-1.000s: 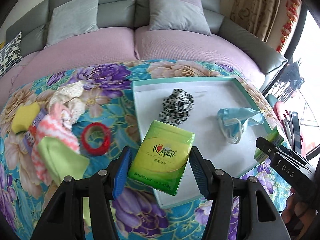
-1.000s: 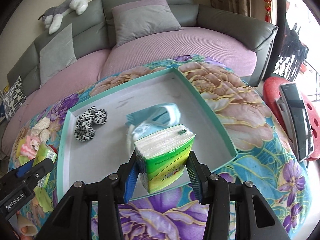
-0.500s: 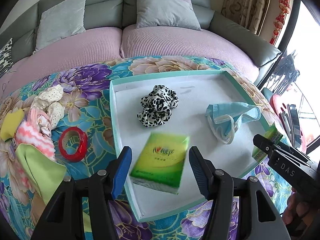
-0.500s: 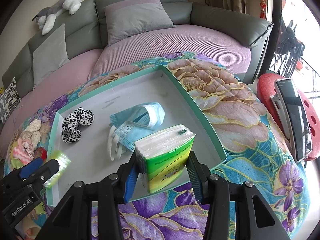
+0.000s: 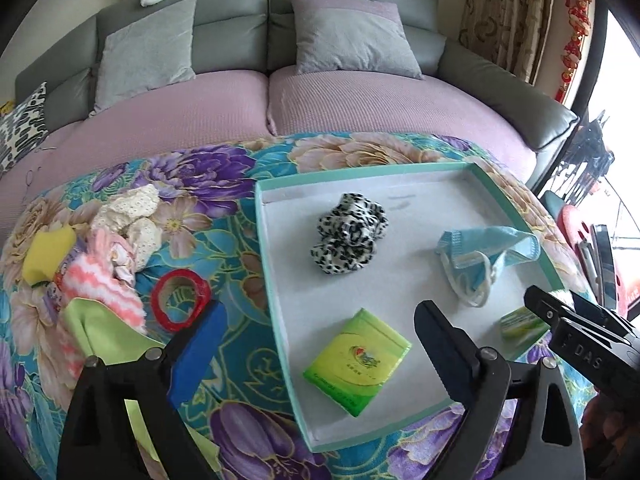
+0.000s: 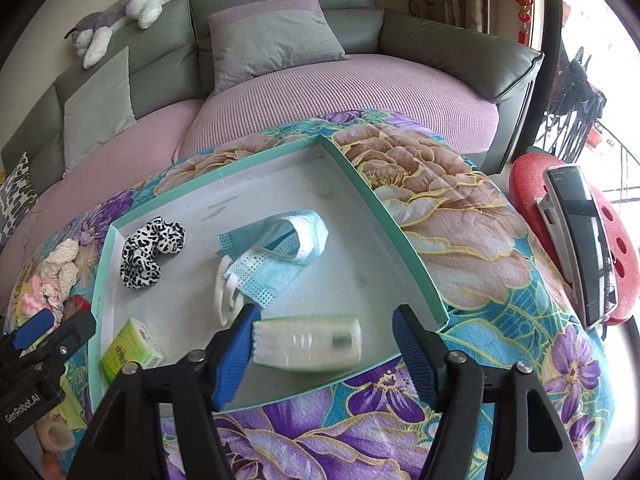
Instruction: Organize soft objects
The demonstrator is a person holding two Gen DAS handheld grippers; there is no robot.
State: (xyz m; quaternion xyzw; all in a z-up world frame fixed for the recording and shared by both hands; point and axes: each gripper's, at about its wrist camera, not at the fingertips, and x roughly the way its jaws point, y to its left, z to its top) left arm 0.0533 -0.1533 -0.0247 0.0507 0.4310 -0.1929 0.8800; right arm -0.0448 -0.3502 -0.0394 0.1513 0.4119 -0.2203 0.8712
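Two green tissue packs, both in the teal tray (image 5: 276,288). First tissue pack (image 5: 357,366) lies flat near the tray's front-left corner. Second tissue pack (image 6: 308,344), blurred, drops between the pads of the right tool (image 6: 326,350); jaws opening, not pressing it. Left tool (image 5: 316,356) opening too, nothing gripped. Step in hand: release into tray. Scrunchie (image 5: 349,236) and face mask (image 5: 482,254) already inside. Next move, likely: pull both tools back, reach for the sock pile (image 5: 104,264) on the floral surface (image 5: 224,288), left of tray.
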